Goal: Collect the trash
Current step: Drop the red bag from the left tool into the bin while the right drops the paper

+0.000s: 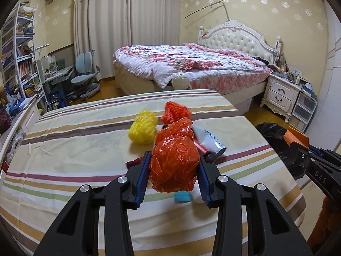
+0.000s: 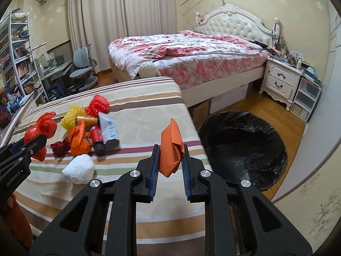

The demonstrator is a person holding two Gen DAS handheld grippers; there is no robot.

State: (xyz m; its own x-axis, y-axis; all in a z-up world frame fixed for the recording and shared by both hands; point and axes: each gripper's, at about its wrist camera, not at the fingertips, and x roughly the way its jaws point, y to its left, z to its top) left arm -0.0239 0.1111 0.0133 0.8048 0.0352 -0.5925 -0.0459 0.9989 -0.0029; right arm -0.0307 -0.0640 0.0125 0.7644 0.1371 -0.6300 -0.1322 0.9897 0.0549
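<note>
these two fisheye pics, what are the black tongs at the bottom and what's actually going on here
No robot here: a person holds a pair of black tongs in each hand, and a small camera on each looks forward along its fingers. That is why both pictures show tongs at the bottom.

In the left wrist view, the left tongs are closed on a crumpled red plastic bag. In the right wrist view, the right tongs grip a folded orange packet.

Both hover over a striped table strewn with trash: a yellow foam net, a red foam net, a white wad, an orange bag and small bottles. A black-lined bin stands on the floor beside it.
</note>
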